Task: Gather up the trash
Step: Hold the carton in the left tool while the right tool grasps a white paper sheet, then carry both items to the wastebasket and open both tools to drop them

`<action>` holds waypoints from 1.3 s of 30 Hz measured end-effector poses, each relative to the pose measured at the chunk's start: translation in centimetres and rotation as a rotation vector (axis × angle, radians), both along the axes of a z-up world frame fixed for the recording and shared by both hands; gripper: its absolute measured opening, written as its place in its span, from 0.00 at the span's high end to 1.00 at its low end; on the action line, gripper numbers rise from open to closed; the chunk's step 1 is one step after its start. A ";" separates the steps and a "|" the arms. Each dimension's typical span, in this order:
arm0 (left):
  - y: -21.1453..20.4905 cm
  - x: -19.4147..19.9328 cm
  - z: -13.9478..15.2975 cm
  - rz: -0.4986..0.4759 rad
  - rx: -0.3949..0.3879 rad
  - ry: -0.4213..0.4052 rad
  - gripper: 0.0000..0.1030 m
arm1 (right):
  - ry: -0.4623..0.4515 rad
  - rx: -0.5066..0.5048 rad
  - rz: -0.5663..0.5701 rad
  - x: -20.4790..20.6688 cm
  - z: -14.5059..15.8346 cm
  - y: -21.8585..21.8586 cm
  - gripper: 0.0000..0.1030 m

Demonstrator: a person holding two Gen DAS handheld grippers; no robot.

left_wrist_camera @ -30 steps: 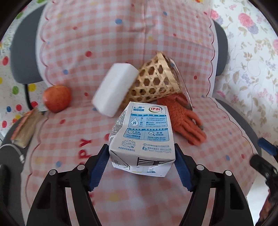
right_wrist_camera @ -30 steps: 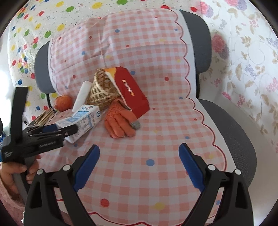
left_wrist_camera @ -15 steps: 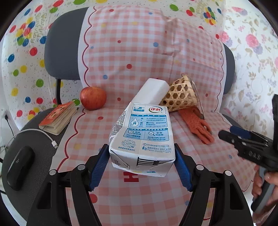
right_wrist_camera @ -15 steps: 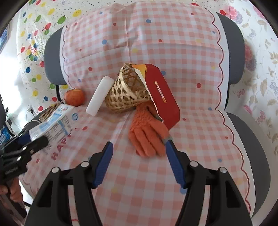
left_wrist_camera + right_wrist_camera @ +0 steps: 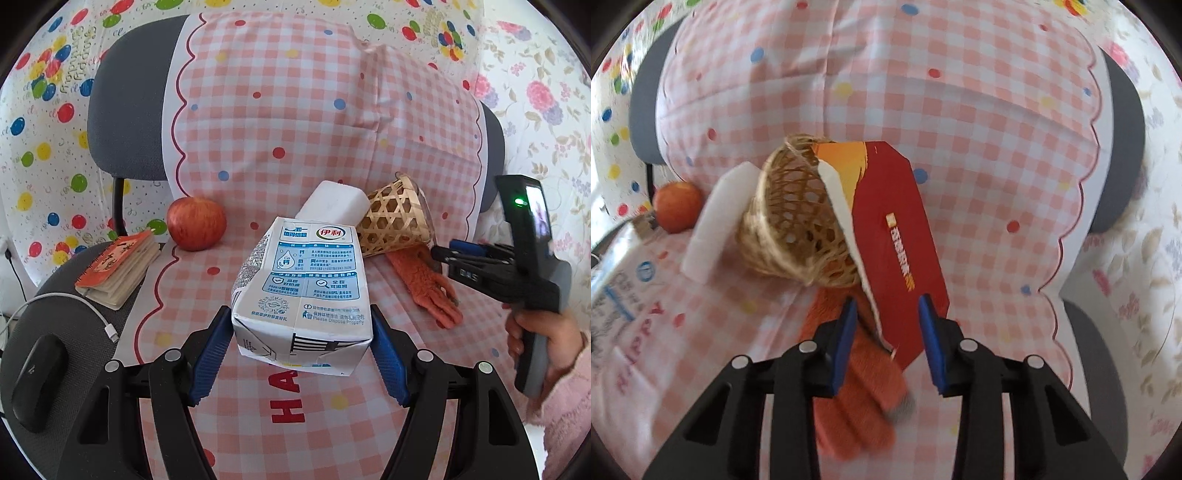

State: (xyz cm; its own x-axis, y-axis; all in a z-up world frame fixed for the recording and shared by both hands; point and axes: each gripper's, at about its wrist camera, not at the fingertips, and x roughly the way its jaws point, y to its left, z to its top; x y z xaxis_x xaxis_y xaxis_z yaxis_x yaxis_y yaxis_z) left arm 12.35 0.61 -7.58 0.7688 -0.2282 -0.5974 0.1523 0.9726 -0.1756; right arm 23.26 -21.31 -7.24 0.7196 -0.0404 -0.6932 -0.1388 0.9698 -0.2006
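Here, the left gripper (image 5: 301,332) clamps the carton (image 5: 301,291) by its base, long axis pointing away toward the basket (image 5: 393,223). The right gripper (image 5: 886,326), part-open, straddles the red wrapper's (image 5: 899,251) lower end above the glove (image 5: 855,402); bare checked cloth (image 5: 993,295) lies rightward.

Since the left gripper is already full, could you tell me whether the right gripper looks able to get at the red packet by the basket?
Probably yes. The right gripper is open with its fingers on either side of the red packet's lower end, nothing between them. The orange glove lies just below, so it might get caught too.
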 end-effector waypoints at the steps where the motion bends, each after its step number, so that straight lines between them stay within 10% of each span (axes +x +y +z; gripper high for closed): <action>1: 0.0 0.0 -0.1 0.000 0.000 0.003 0.30 | 0.002 -0.012 0.003 0.3 -0.1 0.1 0.67; 10: -0.1 -0.9 0.1 -0.004 0.002 -0.005 0.30 | -0.104 0.038 -0.030 -2.3 2.0 -1.8 0.99; 20: -2.9 -4.4 1.2 -0.092 -0.017 -0.043 0.30 | -0.118 0.286 -0.029 -13.2 5.6 -5.4 0.99; 39: -13.7 -11.4 1.8 -0.411 0.019 -0.083 0.30 | -0.167 0.251 -0.248 -28.4 5.6 -10.7 0.99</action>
